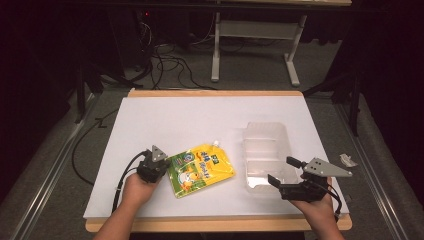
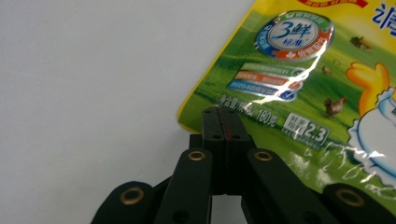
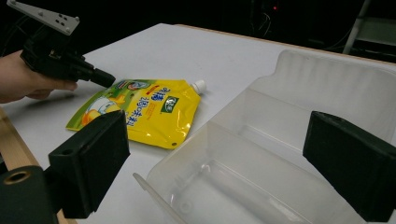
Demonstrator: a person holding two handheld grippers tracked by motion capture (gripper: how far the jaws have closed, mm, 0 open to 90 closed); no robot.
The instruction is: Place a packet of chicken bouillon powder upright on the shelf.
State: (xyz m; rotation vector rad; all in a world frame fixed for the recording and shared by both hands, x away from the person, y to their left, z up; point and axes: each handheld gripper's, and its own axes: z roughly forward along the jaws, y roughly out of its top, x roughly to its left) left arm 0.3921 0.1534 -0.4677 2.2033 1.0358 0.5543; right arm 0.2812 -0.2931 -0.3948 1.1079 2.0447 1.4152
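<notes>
Now my left tool is closed at the edge of the yellow pouch, which lies flat on the table. My right tool waits wide open beside the clear box, likely where the pouch goes.

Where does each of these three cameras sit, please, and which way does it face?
High view: above the person's table edge, facing forward and down; forearms and both hand-held grippers show, left hand-held gripper, right hand-held gripper.
Left gripper view: rides the left hand-held gripper, looking down over shut jaws at the yellow-green printed spout pouch.
Right gripper view: rides the right hand-held gripper, facing across open jaws over the clear plastic tray.
Shared: pouch, white tabletop.
</notes>
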